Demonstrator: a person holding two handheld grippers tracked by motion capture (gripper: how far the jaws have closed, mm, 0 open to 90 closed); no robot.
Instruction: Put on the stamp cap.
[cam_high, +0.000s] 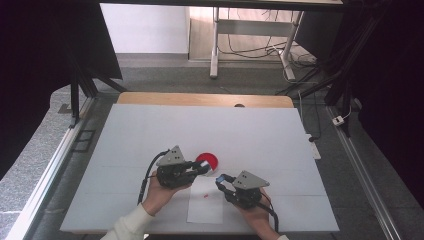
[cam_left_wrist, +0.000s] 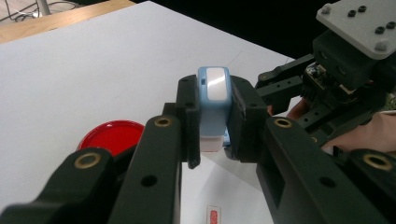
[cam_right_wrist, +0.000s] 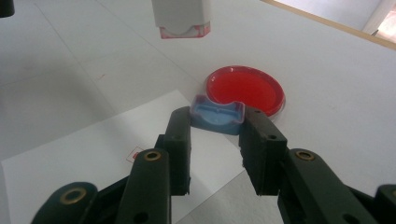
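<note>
Stamp held in the left gripper, its blue cap in the right

Left gripper (cam_high: 204, 168), held in the person's left hand (cam_high: 161, 194), has its black jaws clamped on a light-blue plastic self-inking stamp with a white body (cam_left_wrist: 213, 108). In the left gripper view the stamp stands upright between the pads, its glossy top toward twelve o'clock and its white lower part showing below the jaws. In the right gripper view the stamp's white base, rimmed in red ink, hangs at twelve o'clock, clear of the table.

At about one o'clock from the left gripper in the high view lies a round red dish of ink (cam_high: 207, 161), flat on the white table top (cam_high: 270, 135).

Below both tools a white sheet of paper (cam_high: 205, 206) lies flat, bearing a small red stamped mark (cam_high: 206, 196) near its middle.

Right gripper (cam_high: 219, 180), carried by the right hand (cam_high: 256, 216), pinches a small blue plastic stamp cap (cam_right_wrist: 217, 115) at its fingertips. The jaws stand narrow, and the cap sits between the two tips with its hollow side facing up, in front of the red dish. The two grippers are near each other, tips pointing inward, without touching.
</note>
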